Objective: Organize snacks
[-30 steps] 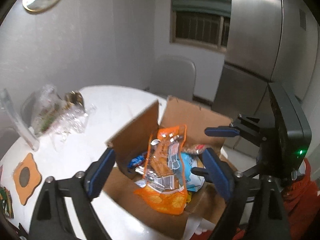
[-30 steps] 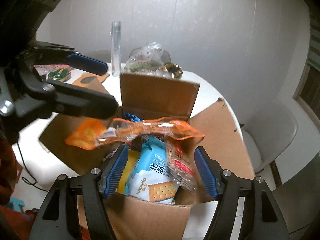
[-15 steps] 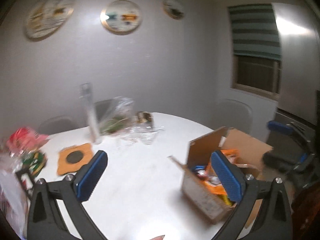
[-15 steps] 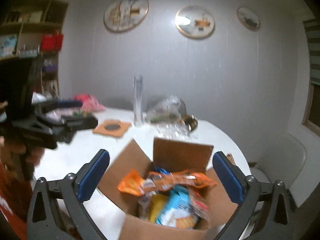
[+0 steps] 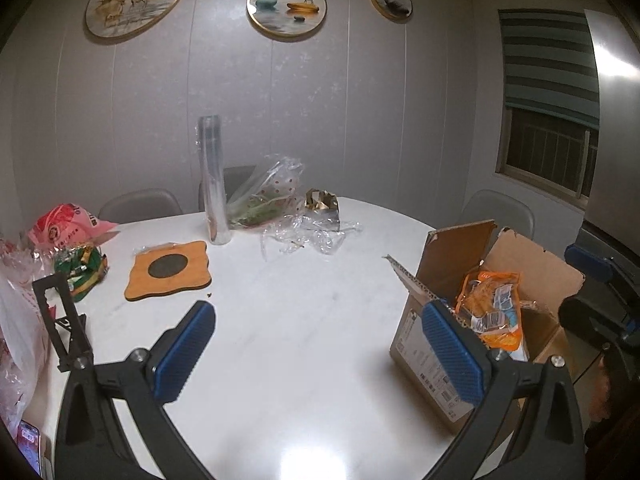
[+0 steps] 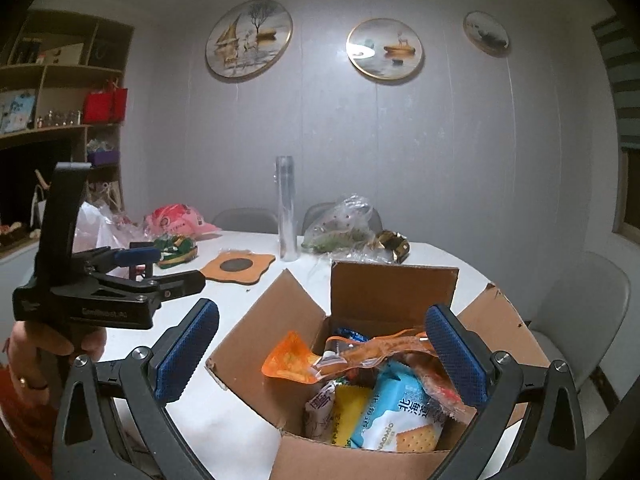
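- Left gripper (image 5: pixel 318 354): blue-padded fingers (image 5: pixel 185 350) spread wide, nothing between them, just hanging over bare white worktop (image 5: pixel 288 320).
- Right gripper (image 6: pixel 322 354): same deal, fingers (image 6: pixel 454 354) wide apart and not pinching anything, parked right above the open cardboard box (image 6: pixel 352 456) of snacks.
- Box sitting at the right edge of the worktop, all flaps folded out, stuffed pretty full.
- On top of the pile: an orange and clear snack bag (image 6: pixel 344 356) lying across the box, its orange end poking past the left side.
- Under that: a light blue cracker pack (image 6: pixel 394 420), a yellow packet (image 6: pixel 348 408), a bit of a dark blue wrapper (image 6: pixel 348 334) near the back wall.
- From the left wrist view, box off to the right beside the right-hand finger, orange bag sticking up out of it, other gripper partly visible behind it.
- From the right wrist view, left gripper held up at the left in a hand (image 6: pixel 44 344), a ring on one finger, well apart from the box.
- Further out on the worktop: an orange wooden coaster (image 5: pixel 168 270) with a dark round centre, a tall clear tube (image 5: pixel 214 180) standing upright, crumpled clear plastic bags (image 5: pixel 276 200) with something green inside, a shiny gold wrapper (image 5: pixel 322 204).
- Far left: a green packet (image 5: pixel 82 270), a pink bag (image 5: pixel 66 226) just behind it, a black phone stand (image 5: pixel 64 324), a phone (image 5: pixel 30 446) at the very corner.
- Grey chairs (image 5: pixel 140 204) round the far side, three round pictures (image 5: pixel 286 8) on the wall, wooden shelves (image 6: pixel 60 92) to the left.
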Demonstrator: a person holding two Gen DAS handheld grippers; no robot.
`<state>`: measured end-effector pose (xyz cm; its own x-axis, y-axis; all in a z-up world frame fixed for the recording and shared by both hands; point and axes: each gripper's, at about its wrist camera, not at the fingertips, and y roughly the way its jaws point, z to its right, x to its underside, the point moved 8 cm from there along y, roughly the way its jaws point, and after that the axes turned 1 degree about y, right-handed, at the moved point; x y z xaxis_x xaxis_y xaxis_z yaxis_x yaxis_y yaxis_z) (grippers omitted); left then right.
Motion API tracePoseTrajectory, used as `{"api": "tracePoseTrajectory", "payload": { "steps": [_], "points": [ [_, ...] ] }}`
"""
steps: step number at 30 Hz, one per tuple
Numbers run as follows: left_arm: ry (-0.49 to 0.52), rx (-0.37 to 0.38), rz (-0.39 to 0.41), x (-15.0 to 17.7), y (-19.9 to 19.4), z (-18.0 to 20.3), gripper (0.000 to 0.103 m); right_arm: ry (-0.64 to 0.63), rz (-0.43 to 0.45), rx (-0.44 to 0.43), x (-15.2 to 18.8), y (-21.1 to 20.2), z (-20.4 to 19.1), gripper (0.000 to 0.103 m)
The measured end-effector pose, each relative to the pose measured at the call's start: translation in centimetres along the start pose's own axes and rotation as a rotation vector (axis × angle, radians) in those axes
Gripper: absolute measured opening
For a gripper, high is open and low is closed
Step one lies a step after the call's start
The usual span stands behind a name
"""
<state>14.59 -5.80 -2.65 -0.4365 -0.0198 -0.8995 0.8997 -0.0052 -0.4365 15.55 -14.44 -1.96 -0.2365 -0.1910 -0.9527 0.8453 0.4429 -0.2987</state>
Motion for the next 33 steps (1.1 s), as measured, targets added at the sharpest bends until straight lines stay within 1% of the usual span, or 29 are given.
{"api": "tracePoseTrajectory", "payload": {
  "steps": [4, 11, 14, 22, 33],
  "points": [
    [0.005, -0.006, 0.013, -0.37, -0.41, 0.15, 0.102, 0.006, 0.003, -0.006, -0.12, 0.1, 0.01, 0.103],
    [0.007, -0.015, 0.011, -0.44, -0.38, 0.17, 0.102, 0.002, -0.004, -0.004, 0.12, 0.23, -0.12, 0.103],
    [0.007, -0.001, 0.006, -0.43, -0.27, 0.33, 0.102, 0.0, -0.008, -0.008, 0.25, 0.27, -0.25, 0.103],
    [0.005, 0.008, -0.007, -0.14, 0.12, 0.52, 0.102, -0.003, -0.017, -0.006, 0.4, 0.38, -0.19, 0.103],
    [0.004, 0.021, 0.008, -0.53, -0.31, 0.8, 0.102, -0.002, -0.02, -0.005, 0.59, 0.51, -0.04, 0.103]
  ]
}}
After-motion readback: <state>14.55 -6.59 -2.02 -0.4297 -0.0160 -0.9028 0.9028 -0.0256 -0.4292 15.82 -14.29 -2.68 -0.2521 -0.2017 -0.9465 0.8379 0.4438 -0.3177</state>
